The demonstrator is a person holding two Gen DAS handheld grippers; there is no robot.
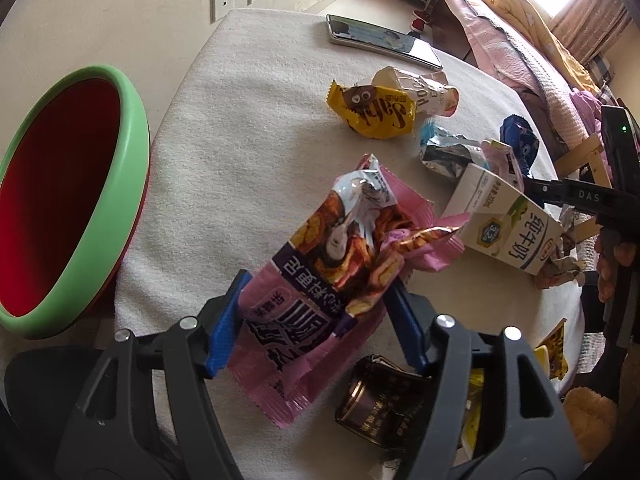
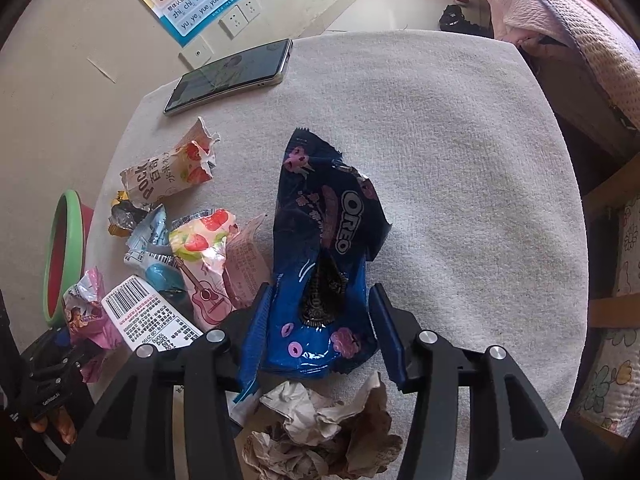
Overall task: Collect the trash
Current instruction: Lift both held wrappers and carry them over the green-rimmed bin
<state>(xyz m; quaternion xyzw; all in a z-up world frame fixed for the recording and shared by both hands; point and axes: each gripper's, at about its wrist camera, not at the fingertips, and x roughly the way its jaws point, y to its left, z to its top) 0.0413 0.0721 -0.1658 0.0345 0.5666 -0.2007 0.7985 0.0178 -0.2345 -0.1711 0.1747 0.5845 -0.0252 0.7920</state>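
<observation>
My left gripper [image 1: 316, 320] is shut on a pink and purple snack bag [image 1: 332, 264], held above the white table cloth [image 1: 248, 152]. A red bin with a green rim [image 1: 80, 200] stands to its left, off the table edge. My right gripper [image 2: 320, 332] has its blue fingers [image 2: 256, 332] on either side of a blue Oreo wrapper [image 2: 324, 248] and is shut on it. Other trash lies on the table: a yellow wrapper [image 1: 376, 112], a milk carton [image 1: 508, 224], a Pocky box [image 2: 168, 168], a strawberry wrapper [image 2: 204, 240].
A phone [image 1: 384, 40] lies at the table's far edge near the wall. A dark tin [image 1: 380, 400] sits under my left gripper. Crumpled paper [image 2: 320, 432] lies under my right gripper. A bed with pink covers [image 2: 560, 20] stands at the right.
</observation>
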